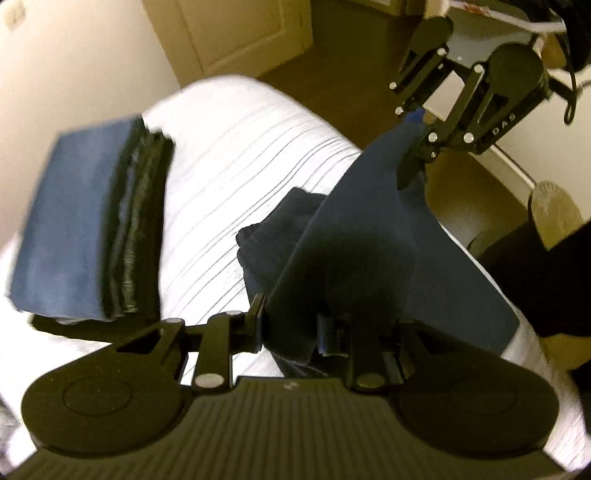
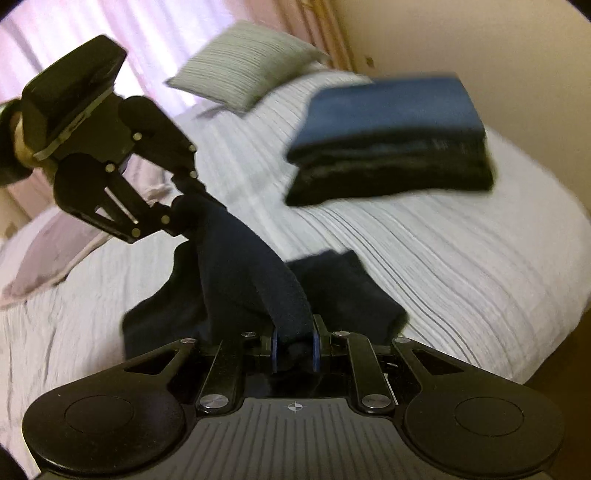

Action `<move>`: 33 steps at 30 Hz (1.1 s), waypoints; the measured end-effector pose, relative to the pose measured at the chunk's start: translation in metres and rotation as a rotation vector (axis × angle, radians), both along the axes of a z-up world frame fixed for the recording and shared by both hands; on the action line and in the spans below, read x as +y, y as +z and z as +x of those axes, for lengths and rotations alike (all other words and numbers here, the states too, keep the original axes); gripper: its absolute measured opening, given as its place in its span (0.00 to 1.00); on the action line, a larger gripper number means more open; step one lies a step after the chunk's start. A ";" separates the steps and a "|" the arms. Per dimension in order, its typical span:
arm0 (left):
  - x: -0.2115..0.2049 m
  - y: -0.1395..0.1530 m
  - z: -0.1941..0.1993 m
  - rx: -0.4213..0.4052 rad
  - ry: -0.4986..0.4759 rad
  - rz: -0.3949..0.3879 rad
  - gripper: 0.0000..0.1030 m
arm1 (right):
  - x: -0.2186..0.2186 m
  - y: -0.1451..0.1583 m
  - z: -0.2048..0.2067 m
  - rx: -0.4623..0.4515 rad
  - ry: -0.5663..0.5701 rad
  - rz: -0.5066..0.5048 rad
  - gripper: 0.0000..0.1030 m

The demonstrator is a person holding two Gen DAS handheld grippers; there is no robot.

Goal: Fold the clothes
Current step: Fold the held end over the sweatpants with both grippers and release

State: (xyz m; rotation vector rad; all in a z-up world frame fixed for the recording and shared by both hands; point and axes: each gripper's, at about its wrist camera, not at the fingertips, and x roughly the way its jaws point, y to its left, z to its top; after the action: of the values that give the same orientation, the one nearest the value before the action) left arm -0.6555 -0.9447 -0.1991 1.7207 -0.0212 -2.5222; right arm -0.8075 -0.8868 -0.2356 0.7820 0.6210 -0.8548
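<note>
A dark navy garment (image 1: 369, 236) is stretched in the air above the bed between both grippers, its lower part bunched on the bedspread (image 2: 332, 288). My left gripper (image 1: 291, 325) is shut on one edge of it; it also shows in the right wrist view (image 2: 184, 206). My right gripper (image 2: 295, 350) is shut on the other edge, and it shows in the left wrist view (image 1: 413, 147). A stack of folded clothes (image 1: 92, 221), blue on top and dark below, lies on the bed further off; it also shows in the right wrist view (image 2: 391, 140).
The bed has a white striped bedspread (image 2: 461, 266). A striped pillow (image 2: 243, 62) and a mauve pillow (image 2: 48, 251) lie near the curtains. Wooden floor (image 1: 351, 85) and a door (image 1: 236, 33) lie beyond the bed. A person's dark leg (image 1: 546, 280) stands at the right.
</note>
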 end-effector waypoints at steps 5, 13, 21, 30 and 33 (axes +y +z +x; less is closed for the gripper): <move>-0.038 -0.047 -0.019 -0.013 0.047 0.088 0.21 | -0.035 -0.053 -0.026 -0.064 -0.054 0.091 0.15; -0.066 -0.084 -0.022 -0.013 0.131 0.161 0.23 | -0.052 -0.095 -0.057 -0.193 -0.183 0.170 0.15; -0.078 -0.089 -0.001 0.031 0.345 0.162 0.38 | -0.047 -0.086 -0.078 -0.163 -0.343 0.123 0.45; -0.058 -0.047 0.019 0.149 0.455 0.116 0.30 | -0.046 -0.050 -0.032 -0.122 -0.217 -0.020 0.45; -0.054 -0.062 0.006 0.144 0.439 0.161 0.31 | -0.056 -0.063 -0.016 -0.110 -0.162 0.011 0.45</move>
State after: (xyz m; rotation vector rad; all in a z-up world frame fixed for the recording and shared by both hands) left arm -0.6493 -0.9986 -0.2614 1.3935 0.5218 -2.3534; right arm -0.8230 -0.9426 -0.2985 0.8923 0.4697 -0.9495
